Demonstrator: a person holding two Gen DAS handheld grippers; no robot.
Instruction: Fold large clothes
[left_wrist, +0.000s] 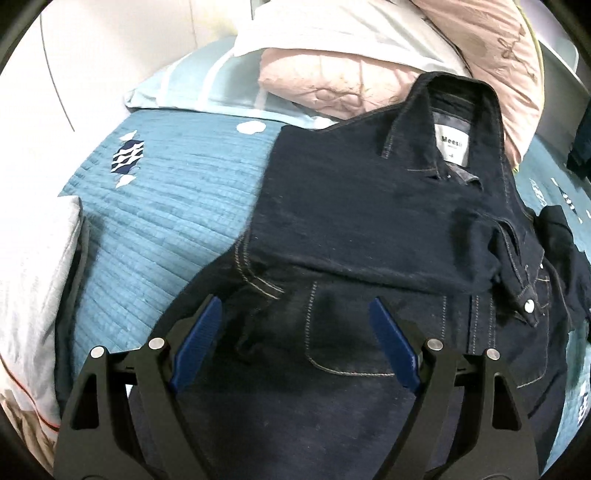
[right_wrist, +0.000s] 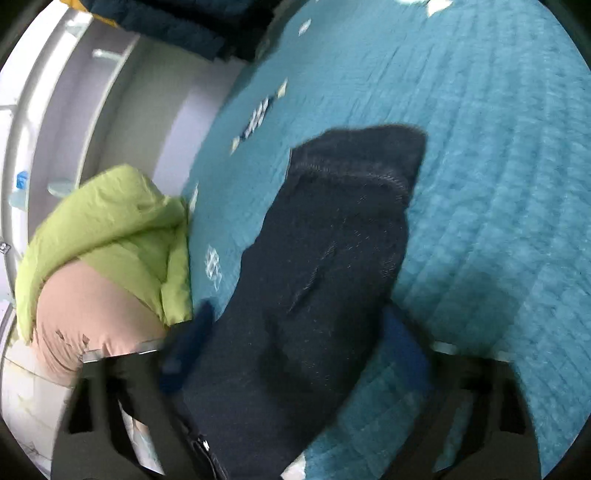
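Our dark denim jacket (left_wrist: 369, 221) lies mid-frame on the teal bed (left_wrist: 177, 206), one sleeve folded across; left tongs (left_wrist: 295, 321) gape empty, right tongs (right_wrist: 295, 332) straddle the other sleeve (right_wrist: 332, 240), grip unclear

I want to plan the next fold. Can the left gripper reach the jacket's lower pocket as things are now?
Probably yes. The left gripper is open above the jacket, and the pocket lies flat between its fingers with nothing over it. The folded sleeve lies farther up, clear of the way.
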